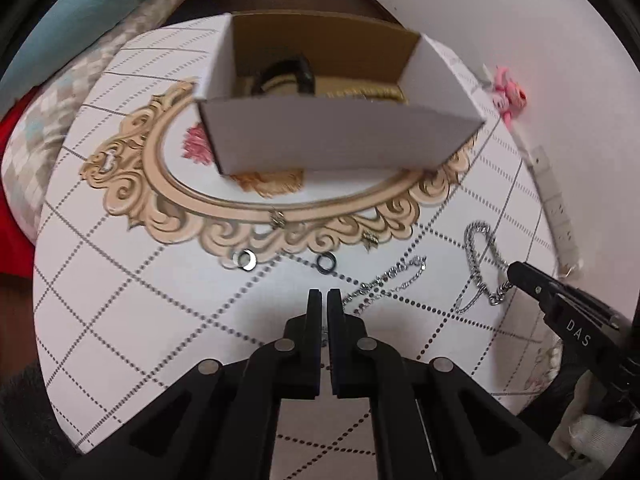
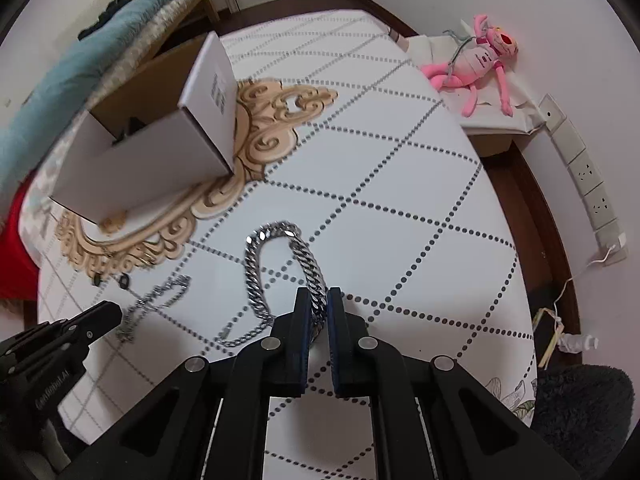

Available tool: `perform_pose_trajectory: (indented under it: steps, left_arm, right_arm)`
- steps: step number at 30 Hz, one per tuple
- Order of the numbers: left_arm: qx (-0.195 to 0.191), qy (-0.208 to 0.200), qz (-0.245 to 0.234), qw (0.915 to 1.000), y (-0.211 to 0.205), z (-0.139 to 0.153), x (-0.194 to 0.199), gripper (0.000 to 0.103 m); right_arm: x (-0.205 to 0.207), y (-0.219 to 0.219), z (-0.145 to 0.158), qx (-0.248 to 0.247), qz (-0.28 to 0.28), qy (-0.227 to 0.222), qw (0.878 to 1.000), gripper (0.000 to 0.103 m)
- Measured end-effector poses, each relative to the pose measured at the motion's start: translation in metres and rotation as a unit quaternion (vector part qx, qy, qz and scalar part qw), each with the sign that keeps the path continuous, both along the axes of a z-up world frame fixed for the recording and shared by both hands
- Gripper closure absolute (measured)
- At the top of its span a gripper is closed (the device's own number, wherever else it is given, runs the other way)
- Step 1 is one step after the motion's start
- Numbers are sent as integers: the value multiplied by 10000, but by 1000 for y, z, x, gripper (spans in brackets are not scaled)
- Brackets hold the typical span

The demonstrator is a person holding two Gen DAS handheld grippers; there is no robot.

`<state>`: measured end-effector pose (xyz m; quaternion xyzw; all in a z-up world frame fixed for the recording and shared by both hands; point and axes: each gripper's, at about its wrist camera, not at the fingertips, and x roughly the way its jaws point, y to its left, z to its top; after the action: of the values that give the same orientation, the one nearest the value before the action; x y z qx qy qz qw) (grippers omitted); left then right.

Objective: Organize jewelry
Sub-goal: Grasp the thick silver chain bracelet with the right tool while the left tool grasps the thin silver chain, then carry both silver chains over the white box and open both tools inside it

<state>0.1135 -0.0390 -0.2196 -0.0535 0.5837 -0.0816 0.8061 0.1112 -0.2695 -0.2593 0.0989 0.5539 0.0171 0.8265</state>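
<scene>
The left black two-finger gripper point(image 1: 324, 294) points steeply down, its jaws drawn together. The right black two-finger gripper point(image 2: 319, 294) also tilts steeply down, its blue-padded fingers point(image 2: 335, 320) nearly closed, clamped on a thick silver curb chain point(image 2: 276, 276).

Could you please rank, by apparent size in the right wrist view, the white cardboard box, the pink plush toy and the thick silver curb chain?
1. White cardboard box
2. Thick silver curb chain; pink plush toy: look alike, and the toy lies farther away, so unranked.
</scene>
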Motion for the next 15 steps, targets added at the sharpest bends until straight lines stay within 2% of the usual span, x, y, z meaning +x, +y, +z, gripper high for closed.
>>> perform_pose_trajectory:
  steps: [4,6,9,10,12,13,15]
  left_arm:
    - [-296,-124,26,9995,10,13,-2,101]
    - [-307,-161,94,9994,12,14,-4,100]
    - [-189,-104,-80,9997,1,5,1,97]
    - [-133,-109,-170,9997,-6,3,5,93]
    - [-36,-122,-340,9993,-19,-1,8,58]
    - [5,-153,-446,9989,-26,-2,8,54]
    - [228,-222,-637,9975,-39,-3,11,53]
  right_arm:
    - [0,-1,11,167,5,-123,9998,95]
    - [1,-3,12,190,8,-150,9997,95]
    - [2,-5,10,233,-15,-132,9996,95]
    - [2,-7,8,249,-23,-116,9996,95]
    - [2,-10,5,280,-59,-84,9996,95]
    - [1,-11,4,290,-76,-71,9995,95]
    - [0,-15,2,284,-118,-65,9995,95]
